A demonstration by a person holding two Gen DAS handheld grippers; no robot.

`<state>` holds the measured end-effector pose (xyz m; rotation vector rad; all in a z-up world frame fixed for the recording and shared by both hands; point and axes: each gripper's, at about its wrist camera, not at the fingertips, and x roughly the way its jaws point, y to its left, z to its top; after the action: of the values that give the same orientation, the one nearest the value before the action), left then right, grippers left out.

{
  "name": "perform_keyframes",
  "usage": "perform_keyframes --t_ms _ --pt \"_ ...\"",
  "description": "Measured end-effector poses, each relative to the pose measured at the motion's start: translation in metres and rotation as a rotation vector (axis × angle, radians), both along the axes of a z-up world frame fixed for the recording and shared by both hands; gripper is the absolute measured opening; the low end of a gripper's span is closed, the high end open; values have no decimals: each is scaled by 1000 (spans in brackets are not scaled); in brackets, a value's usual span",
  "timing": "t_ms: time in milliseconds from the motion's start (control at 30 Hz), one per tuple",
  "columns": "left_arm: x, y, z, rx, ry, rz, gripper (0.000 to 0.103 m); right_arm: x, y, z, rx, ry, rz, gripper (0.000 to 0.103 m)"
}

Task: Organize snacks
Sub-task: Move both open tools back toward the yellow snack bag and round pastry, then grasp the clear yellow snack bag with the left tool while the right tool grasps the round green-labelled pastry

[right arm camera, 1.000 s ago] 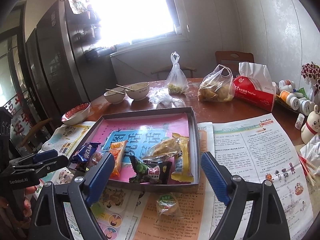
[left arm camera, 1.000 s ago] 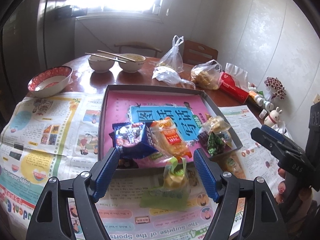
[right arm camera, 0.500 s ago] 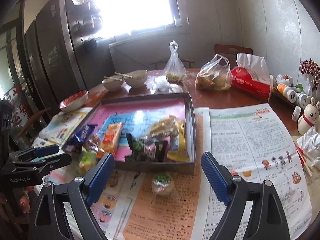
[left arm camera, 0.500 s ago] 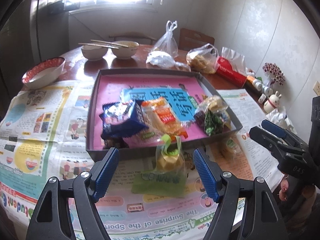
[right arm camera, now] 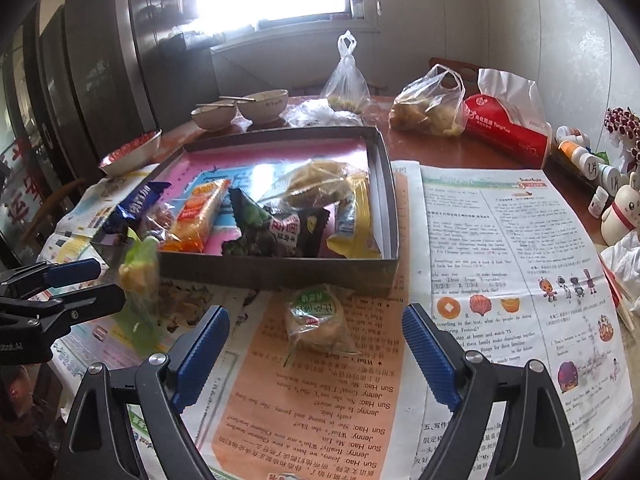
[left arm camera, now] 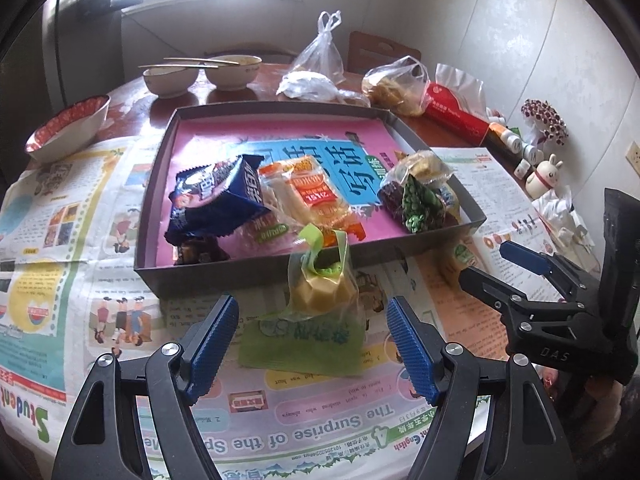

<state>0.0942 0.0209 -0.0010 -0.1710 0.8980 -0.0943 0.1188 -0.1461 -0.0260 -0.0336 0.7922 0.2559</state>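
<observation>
A grey shallow box lined with a pink sheet holds several snack packs: a dark blue bag, an orange pack and a green-black pack. Two snacks lie on the newspaper in front of the box. A clear green-topped bag with a yellow snack sits just beyond my left gripper, which is open and empty. A round cake in a green-labelled wrapper lies just beyond my right gripper, also open and empty.
Newspaper sheets cover the near table. Behind the box stand two bowls with chopsticks, a red-rimmed bowl, plastic bags, a red tissue pack, and small bottles and a rabbit figure at the right edge.
Both grippers have come down toward the table and tipped lower; the two loose snacks now sit closer to the fingertips. The jaws have kept the same width.
</observation>
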Motion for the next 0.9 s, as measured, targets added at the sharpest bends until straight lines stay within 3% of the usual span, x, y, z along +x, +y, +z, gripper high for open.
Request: perform_keyframes --t_ms 167,533,900 --pt "5 -3 -8 -3 19 -4 78 4 4 -10 -41 11 -1 86" --pt "17 -9 -21 12 40 5 78 10 6 -23 -65 17 0 42" --pt "15 -19 -30 50 52 -71 78 5 -2 -9 -1 1 5 36"
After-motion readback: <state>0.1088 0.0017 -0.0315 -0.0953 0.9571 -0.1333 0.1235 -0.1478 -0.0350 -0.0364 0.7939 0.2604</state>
